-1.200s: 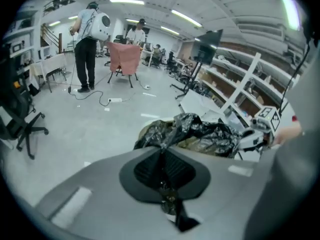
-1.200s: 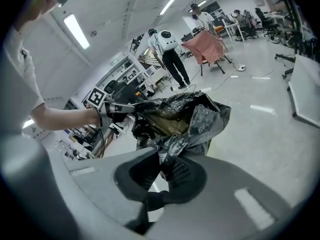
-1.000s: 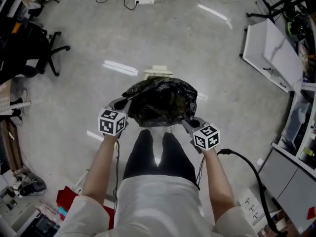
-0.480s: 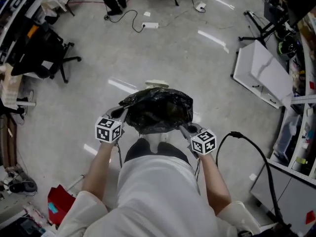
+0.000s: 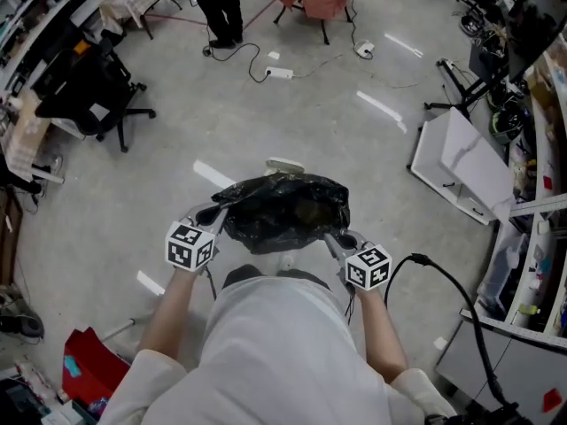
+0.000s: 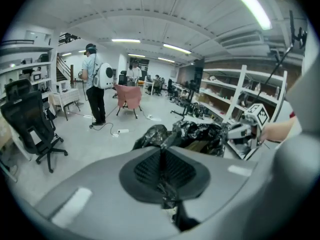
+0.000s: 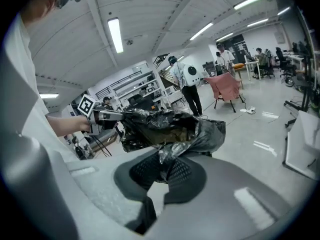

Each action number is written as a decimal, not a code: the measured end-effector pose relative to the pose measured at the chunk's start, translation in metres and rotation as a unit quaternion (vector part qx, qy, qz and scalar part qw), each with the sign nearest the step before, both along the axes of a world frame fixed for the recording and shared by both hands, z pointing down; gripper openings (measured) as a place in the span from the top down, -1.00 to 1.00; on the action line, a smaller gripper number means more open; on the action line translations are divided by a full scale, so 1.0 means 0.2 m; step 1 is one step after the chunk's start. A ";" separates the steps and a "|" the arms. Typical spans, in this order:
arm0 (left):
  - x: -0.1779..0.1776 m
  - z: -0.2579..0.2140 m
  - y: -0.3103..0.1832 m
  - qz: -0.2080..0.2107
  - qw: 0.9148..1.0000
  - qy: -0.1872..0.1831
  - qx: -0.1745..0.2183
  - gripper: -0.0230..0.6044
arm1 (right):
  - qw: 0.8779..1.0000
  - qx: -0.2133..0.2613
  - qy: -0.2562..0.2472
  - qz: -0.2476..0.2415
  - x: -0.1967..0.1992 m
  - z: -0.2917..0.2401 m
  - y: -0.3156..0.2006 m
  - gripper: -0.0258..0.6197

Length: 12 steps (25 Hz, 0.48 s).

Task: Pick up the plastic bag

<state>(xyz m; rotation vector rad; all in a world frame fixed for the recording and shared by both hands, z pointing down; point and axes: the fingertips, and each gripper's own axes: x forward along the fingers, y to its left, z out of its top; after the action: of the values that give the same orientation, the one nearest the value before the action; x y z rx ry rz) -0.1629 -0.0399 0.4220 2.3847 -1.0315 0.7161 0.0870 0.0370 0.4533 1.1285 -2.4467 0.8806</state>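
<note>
The crumpled black plastic bag (image 5: pixel 283 212) is held up, apparently well above the glossy grey floor (image 5: pixel 133 193). One edge is pinched in the left gripper (image 5: pixel 215 211), the opposite edge in the right gripper (image 5: pixel 335 237). The pick-up seems done, and little is left.

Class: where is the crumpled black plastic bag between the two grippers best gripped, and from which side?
At its thin rim film, pinched on two opposite edges, one gripper from each side. The crumpled black plastic bag is limp and open-topped; the left gripper and right gripper, shut on rim folds, likely hold its mouth up.
</note>
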 end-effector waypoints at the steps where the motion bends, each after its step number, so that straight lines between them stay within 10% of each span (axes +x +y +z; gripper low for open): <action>1: -0.02 -0.02 0.02 -0.001 1.000 0.004 0.002 0.91 | 1.000 0.004 -0.001 0.005 -0.01 -0.02 0.02 0.92; 12: -0.34 -0.14 0.37 0.007 1.000 0.020 0.016 0.91 | 0.996 0.032 0.006 0.080 -0.21 -0.19 0.32 0.92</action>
<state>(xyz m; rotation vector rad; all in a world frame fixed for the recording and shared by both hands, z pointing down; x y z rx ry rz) -0.2316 0.0335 0.3945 2.4267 -1.0180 0.6585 0.0458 0.1013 0.4155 1.3639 -2.4180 0.8417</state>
